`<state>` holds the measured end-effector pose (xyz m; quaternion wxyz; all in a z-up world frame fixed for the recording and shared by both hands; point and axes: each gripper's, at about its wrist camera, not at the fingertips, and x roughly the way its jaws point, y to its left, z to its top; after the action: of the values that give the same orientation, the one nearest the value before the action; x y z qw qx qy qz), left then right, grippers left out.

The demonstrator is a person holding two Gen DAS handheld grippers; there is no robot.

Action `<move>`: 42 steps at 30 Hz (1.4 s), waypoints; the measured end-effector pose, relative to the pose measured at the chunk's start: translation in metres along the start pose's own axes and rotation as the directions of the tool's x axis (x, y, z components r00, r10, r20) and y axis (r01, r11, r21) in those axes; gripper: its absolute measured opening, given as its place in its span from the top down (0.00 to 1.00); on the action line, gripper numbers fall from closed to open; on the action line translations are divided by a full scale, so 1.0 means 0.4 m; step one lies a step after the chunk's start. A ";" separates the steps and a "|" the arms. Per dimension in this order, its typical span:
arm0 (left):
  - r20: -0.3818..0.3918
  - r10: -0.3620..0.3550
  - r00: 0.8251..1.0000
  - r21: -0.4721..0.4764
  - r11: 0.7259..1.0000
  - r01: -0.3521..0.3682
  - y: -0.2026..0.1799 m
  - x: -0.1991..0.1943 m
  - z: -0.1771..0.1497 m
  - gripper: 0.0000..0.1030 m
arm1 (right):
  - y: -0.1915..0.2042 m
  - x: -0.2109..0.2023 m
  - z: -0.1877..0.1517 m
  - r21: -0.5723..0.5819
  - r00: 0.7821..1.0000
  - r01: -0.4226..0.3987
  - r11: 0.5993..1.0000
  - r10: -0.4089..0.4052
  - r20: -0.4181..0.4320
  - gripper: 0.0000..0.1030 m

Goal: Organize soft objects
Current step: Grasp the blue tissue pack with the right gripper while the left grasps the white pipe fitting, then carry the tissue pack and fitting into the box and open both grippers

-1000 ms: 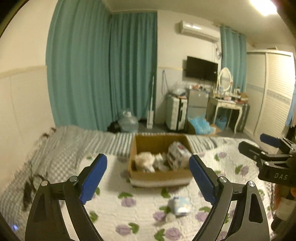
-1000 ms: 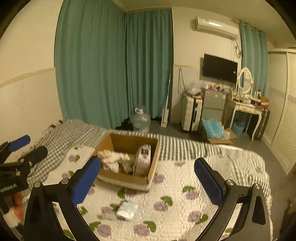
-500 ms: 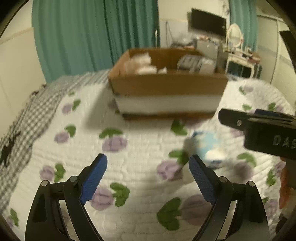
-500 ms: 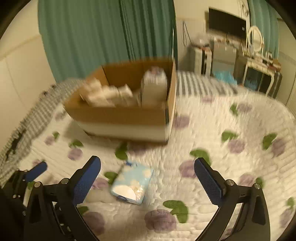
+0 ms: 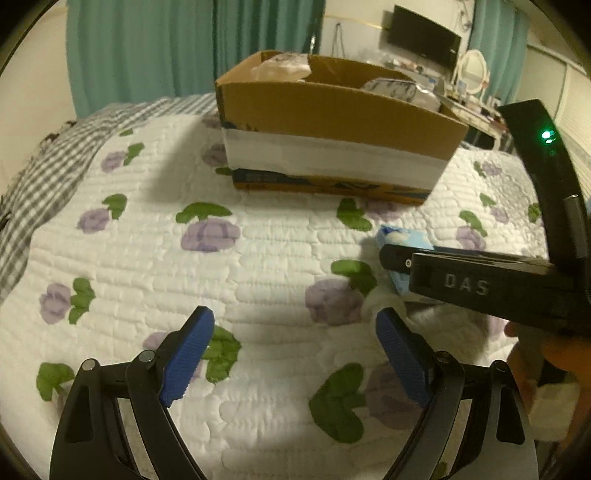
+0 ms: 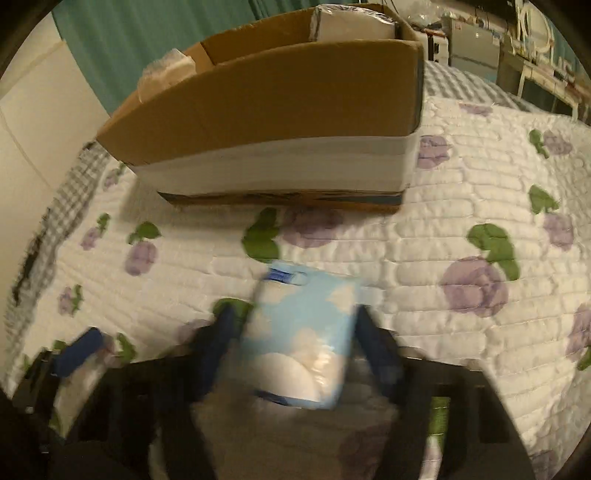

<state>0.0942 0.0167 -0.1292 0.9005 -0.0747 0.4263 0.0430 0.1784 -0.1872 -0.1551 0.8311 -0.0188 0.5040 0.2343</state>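
A light blue soft pack with white clouds (image 6: 301,339) lies on the flowered quilt (image 6: 461,236), in front of a cardboard box (image 6: 280,110) that holds white wrapped soft packs (image 6: 351,22). My right gripper (image 6: 295,332) is low over the quilt with its blurred fingers on both sides of the blue pack, closed against it. In the left wrist view the right gripper (image 5: 391,254) covers most of the blue pack (image 5: 402,236). My left gripper (image 5: 295,354) is open and empty above the quilt, left of the pack. A small white soft item (image 5: 443,317) lies under the right gripper.
The cardboard box (image 5: 332,122) stands on the quilt (image 5: 147,258) beyond both grippers. A grey checked blanket (image 5: 44,166) covers the bed's left side. Teal curtains (image 5: 147,48), a television and a dressing table stand at the back.
Both grippers dropped from high above the bed to just over the quilt. The right gripper moved onto the blue pack and its fingers closed in around it. The left gripper stays open.
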 end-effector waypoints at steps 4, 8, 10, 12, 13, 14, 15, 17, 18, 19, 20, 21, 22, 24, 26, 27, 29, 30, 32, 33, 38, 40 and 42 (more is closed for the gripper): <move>0.007 -0.033 0.999 0.039 0.999 0.032 -0.029 -0.027 -0.005 0.13 | -0.016 -0.038 -0.008 0.017 0.999 -0.018 1.000 0.017 0.045 0.47; 0.019 -0.072 0.997 0.093 0.993 0.070 -0.075 -0.039 -0.011 0.13 | -0.048 -0.115 -0.016 0.043 0.990 0.005 0.999 -0.011 0.140 0.47; 0.013 -0.074 0.997 0.112 0.991 0.072 -0.093 -0.028 -0.006 0.13 | -0.072 -0.143 -0.026 0.066 0.985 0.012 0.998 -0.023 0.168 0.47; 0.010 -0.066 0.998 0.125 0.990 0.065 -0.108 -0.006 0.003 0.13 | -0.092 -0.156 -0.032 0.083 0.984 0.021 0.996 -0.036 0.176 0.47; 0.004 -0.063 0.998 0.126 0.990 0.062 -0.111 0.009 0.010 0.14 | -0.105 -0.162 -0.039 0.094 0.983 0.022 0.995 -0.039 0.180 0.47; -0.005 -0.063 0.998 0.126 0.990 0.063 -0.116 0.029 0.017 0.23 | -0.111 -0.162 -0.042 0.103 0.983 0.018 0.995 -0.037 0.179 0.47; -0.004 -0.067 0.998 0.127 0.990 0.067 -0.120 0.041 0.021 0.28 | -0.122 -0.165 -0.046 0.113 0.983 0.012 0.993 -0.033 0.179 0.47; -0.042 -0.058 0.997 0.126 0.990 0.062 -0.126 0.081 0.031 0.33 | -0.138 -0.168 -0.050 0.131 0.984 0.003 0.991 -0.026 0.175 0.46; -0.056 -0.054 0.997 0.117 0.991 0.060 -0.124 0.098 0.032 0.35 | -0.143 -0.170 -0.052 0.134 0.984 -0.001 0.991 -0.023 0.175 0.46; -0.065 -0.054 0.996 0.109 0.992 0.061 -0.120 0.112 0.032 0.42 | -0.145 -0.170 -0.052 0.135 0.984 -0.006 0.991 -0.018 0.176 0.46; -0.080 -0.059 0.995 0.107 0.992 0.068 -0.120 0.125 0.031 0.51 | -0.146 -0.170 -0.052 0.132 0.984 -0.008 0.991 -0.015 0.176 0.46; -0.093 -0.069 0.993 0.108 0.991 0.079 -0.119 0.135 0.028 0.53 | -0.143 -0.170 -0.050 0.127 0.984 -0.009 0.992 -0.013 0.176 0.46; -0.100 -0.079 0.992 0.108 0.990 0.089 -0.119 0.136 0.027 0.58 | -0.141 -0.168 -0.051 0.122 0.984 -0.009 0.992 -0.013 0.175 0.46; -0.091 -0.096 0.991 0.124 0.987 0.107 -0.124 0.128 0.025 0.67 | -0.132 -0.164 -0.050 0.111 0.985 -0.002 0.994 -0.017 0.173 0.46; -0.076 -0.098 0.992 0.131 0.986 0.107 -0.124 0.116 0.021 0.69 | -0.129 -0.160 -0.049 0.105 0.985 0.007 0.994 -0.025 0.168 0.46; -0.069 -0.098 0.993 0.129 0.986 0.107 -0.123 0.111 0.019 0.71 | -0.129 -0.159 -0.050 0.104 0.985 0.012 0.994 -0.029 0.167 0.46; -0.060 -0.105 0.993 0.124 0.986 0.112 -0.115 0.096 0.017 0.72 | -0.129 -0.159 -0.054 0.103 0.985 0.020 0.995 -0.037 0.168 0.46; -0.055 -0.109 0.993 0.123 0.986 0.115 -0.112 0.087 0.016 0.72 | -0.128 -0.162 -0.057 0.101 0.984 0.026 0.995 -0.043 0.173 0.46; -0.034 -0.113 0.993 0.128 0.985 0.116 -0.102 0.064 0.017 0.72 | -0.127 -0.168 -0.063 0.098 0.982 0.032 0.995 -0.050 0.183 0.46; -0.023 -0.111 0.994 0.132 0.985 0.113 -0.100 0.052 0.020 0.72 | -0.126 -0.172 -0.066 0.097 0.981 0.034 0.995 -0.052 0.189 0.46; 0.032 -0.125 0.992 0.144 0.982 0.120 -0.083 -0.018 0.041 0.73 | -0.115 -0.194 -0.071 0.097 0.979 -0.001 0.995 -0.018 0.204 0.46; 0.062 -0.128 0.990 0.153 0.981 0.117 -0.077 -0.048 0.054 0.73 | -0.107 -0.216 -0.070 0.097 0.975 0.000 0.995 -0.022 0.223 0.47; 0.092 -0.127 0.988 0.159 0.981 0.112 -0.075 -0.076 0.072 0.73 | -0.096 -0.245 -0.067 0.096 0.969 -0.004 0.995 -0.019 0.246 0.46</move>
<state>0.1011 -0.0084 -0.0848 0.9250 -0.0286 0.3768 -0.0404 0.1344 -0.2650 -0.0931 0.8881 0.0483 0.4074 0.2073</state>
